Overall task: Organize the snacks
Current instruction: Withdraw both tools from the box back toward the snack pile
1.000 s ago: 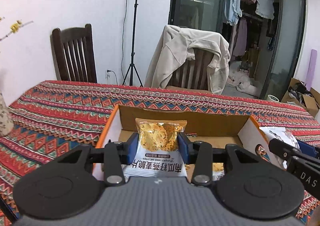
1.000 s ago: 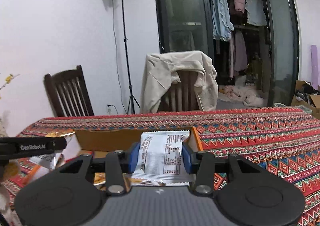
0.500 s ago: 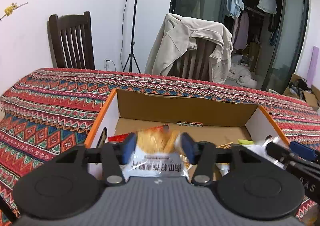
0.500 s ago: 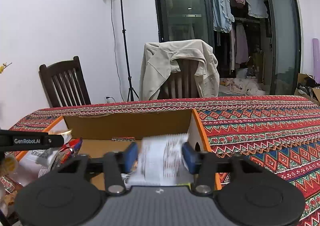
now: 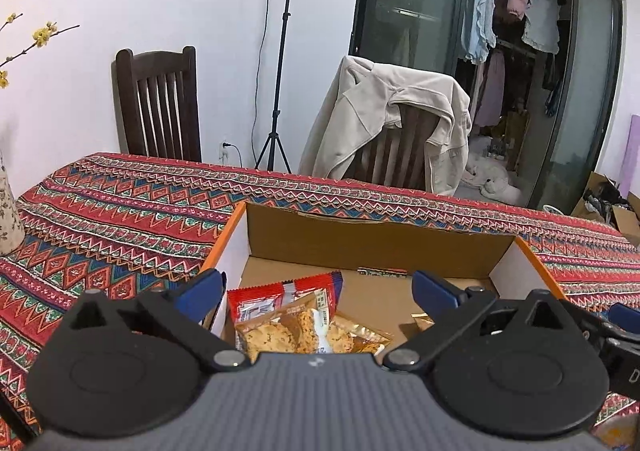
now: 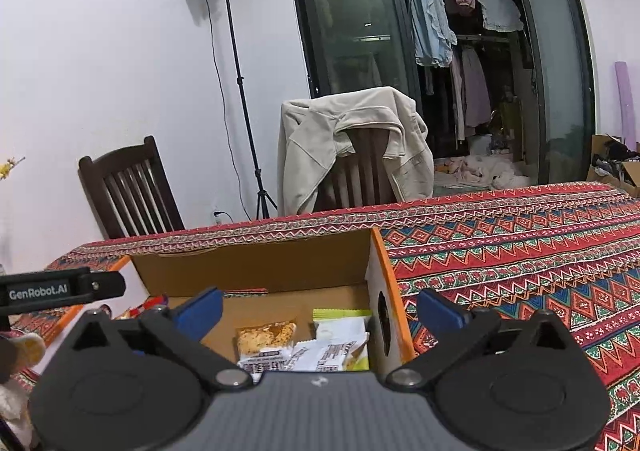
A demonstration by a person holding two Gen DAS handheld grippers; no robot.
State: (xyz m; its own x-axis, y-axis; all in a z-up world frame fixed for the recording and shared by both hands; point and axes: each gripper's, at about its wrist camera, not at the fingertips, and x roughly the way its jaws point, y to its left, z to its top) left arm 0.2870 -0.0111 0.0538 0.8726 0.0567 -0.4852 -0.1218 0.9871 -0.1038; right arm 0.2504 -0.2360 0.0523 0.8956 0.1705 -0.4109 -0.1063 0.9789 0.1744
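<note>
Left wrist view: your left gripper (image 5: 316,285), jaws opening wide, has dropped its clear cracker packet (image 5: 296,335) into the orange-edged cardboard box (image 5: 360,239), near left. Right gripper (image 6: 318,305), jaws likewise opening, has released its white printed sachet (image 6: 332,353), near right. Both deposits done; fetch more.

Snack packets (image 5: 304,327) lie flat and loose inside the open cardboard box (image 5: 360,239).

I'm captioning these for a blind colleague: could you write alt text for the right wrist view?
The right gripper, its jaws opening with nothing between them, hangs over an open cardboard box on a patterned tablecloth. Snack packets lie inside, including a white packet and a cracker packet. Behind stand two wooden chairs, one draped with a beige jacket.
</note>
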